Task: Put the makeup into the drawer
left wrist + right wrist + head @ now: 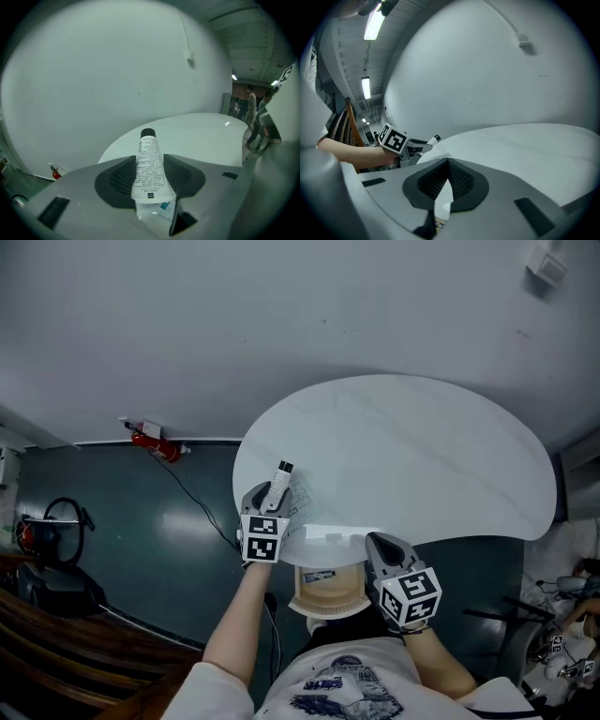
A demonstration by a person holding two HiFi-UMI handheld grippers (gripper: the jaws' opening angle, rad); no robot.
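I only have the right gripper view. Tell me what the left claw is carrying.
Observer: The left claw is shut on a white tube with a black cap and small print down its side.
Operator: Now report where the drawer sits.
Observer: In the head view, what looks like an open beige drawer sits below the near edge of the table. It is between the two claws, with the shut, empty right claw just to its right.

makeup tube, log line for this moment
left gripper: shut on makeup tube | right gripper: shut, nothing held | tube by white table edge
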